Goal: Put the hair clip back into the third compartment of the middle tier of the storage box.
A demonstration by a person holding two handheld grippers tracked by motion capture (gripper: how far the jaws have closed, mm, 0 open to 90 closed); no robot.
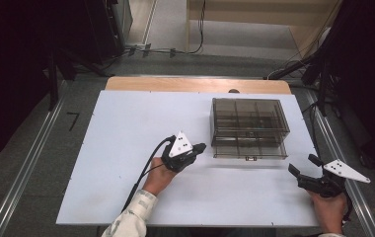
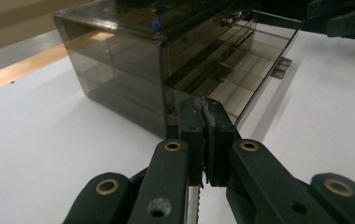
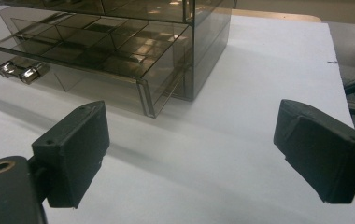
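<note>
- Smoky clear plastic drawer box [image 1: 249,126], bottom drawer [image 1: 249,149] pulled out, just beyond the pressed-together left gripper [image 1: 201,147] jaws.
- Right gripper [image 1: 303,167] jaws spread, empty, bare white surface [image 1: 126,143] between.

right gripper [image 3: 192,154]: jaws wide apart, nothing between | smoky clear drawer cabinet [image 3: 203,42]: ahead on white table [image 3: 259,93] | lower drawer [image 3: 87,51]: pulled out, metal handle [image 3: 21,71]

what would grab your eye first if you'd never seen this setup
The smoky see-through drawer box on the far right of the white table, its bottom drawer pulled partly out. The left gripper sits shut just left of that drawer; the right gripper waits open by the table's right edge.
</note>
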